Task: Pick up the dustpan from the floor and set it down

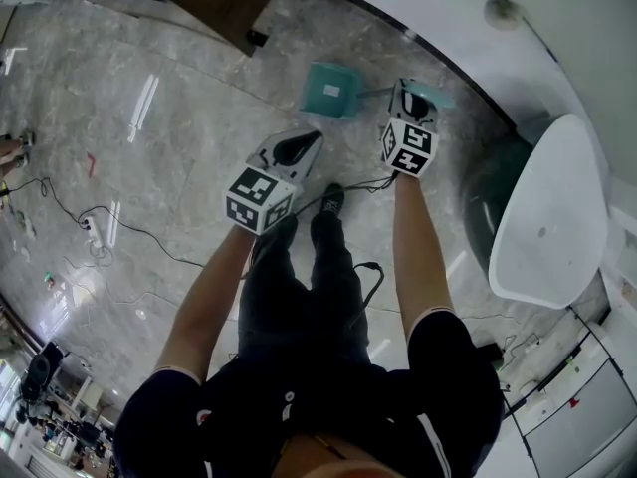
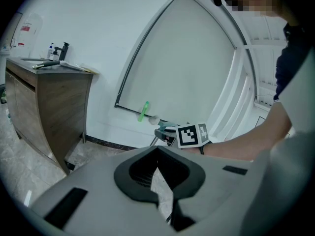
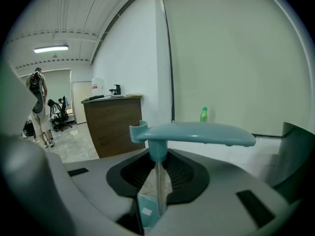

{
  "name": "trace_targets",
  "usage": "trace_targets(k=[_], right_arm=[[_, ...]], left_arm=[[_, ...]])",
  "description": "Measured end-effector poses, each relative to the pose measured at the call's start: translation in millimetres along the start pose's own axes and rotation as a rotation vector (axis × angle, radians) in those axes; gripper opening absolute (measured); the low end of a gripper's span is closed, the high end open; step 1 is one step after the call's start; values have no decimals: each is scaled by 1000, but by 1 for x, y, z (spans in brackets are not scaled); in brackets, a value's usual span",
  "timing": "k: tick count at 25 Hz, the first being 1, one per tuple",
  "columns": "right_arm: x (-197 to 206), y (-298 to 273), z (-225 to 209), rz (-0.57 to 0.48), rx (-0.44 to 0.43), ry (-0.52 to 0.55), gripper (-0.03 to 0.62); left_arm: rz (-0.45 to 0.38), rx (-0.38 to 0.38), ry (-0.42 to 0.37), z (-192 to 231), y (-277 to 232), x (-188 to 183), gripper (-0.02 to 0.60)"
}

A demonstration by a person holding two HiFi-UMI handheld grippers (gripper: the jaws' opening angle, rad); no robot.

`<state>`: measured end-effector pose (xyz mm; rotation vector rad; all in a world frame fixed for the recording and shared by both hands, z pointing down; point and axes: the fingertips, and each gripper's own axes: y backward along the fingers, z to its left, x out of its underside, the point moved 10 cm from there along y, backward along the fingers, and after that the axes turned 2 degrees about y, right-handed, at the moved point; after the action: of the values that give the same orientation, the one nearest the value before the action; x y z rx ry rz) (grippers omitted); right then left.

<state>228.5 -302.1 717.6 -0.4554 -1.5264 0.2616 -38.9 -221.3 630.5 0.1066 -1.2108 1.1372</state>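
The right gripper [image 1: 416, 98] has its jaws closed to a narrow gap on the dustpan [image 1: 331, 90]. They clamp the thin metal shaft [image 3: 158, 186] just under the teal handgrip [image 3: 197, 132].

**Orientation of the dustpan**
- The long axis is the shaft. In the right gripper view it runs almost upright, from the handgrip above the jaws, down between them, to the pan [image 3: 146, 208] below the jaw tips.
- The handgrip lies crosswise above the jaws. Its hooked end is on the left of that view and its rounded end on the right.
- In the head view the teal pan is ahead of and below the right jaws, down at the grey marble floor [image 1: 179, 118]. Whether the pan touches the floor cannot be told.

**Left gripper**
- The left gripper [image 1: 304, 145] is beside the right one, apart from the dustpan.
- Its jaws stand slightly apart with nothing between them. Only floor shows through the gap.

**Labels and writing**
- A small white label [image 3: 146, 211] sits on the pan, just below the right jaws. Its print is too small to read.
- Each gripper carries a cube [image 1: 410, 149] with black-and-white square markers. These bear patterns, not text.
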Motion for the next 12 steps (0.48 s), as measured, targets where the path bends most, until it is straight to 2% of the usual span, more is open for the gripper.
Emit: trace_targets(k=[5, 12], right_arm=[[5, 1, -3, -8, -10, -5, 97], [12, 1, -3, 49, -64, -18, 97]], left_arm=[[9, 0, 2, -2, -5, 1, 12], [11, 10, -12, -14, -10, -6, 12]])
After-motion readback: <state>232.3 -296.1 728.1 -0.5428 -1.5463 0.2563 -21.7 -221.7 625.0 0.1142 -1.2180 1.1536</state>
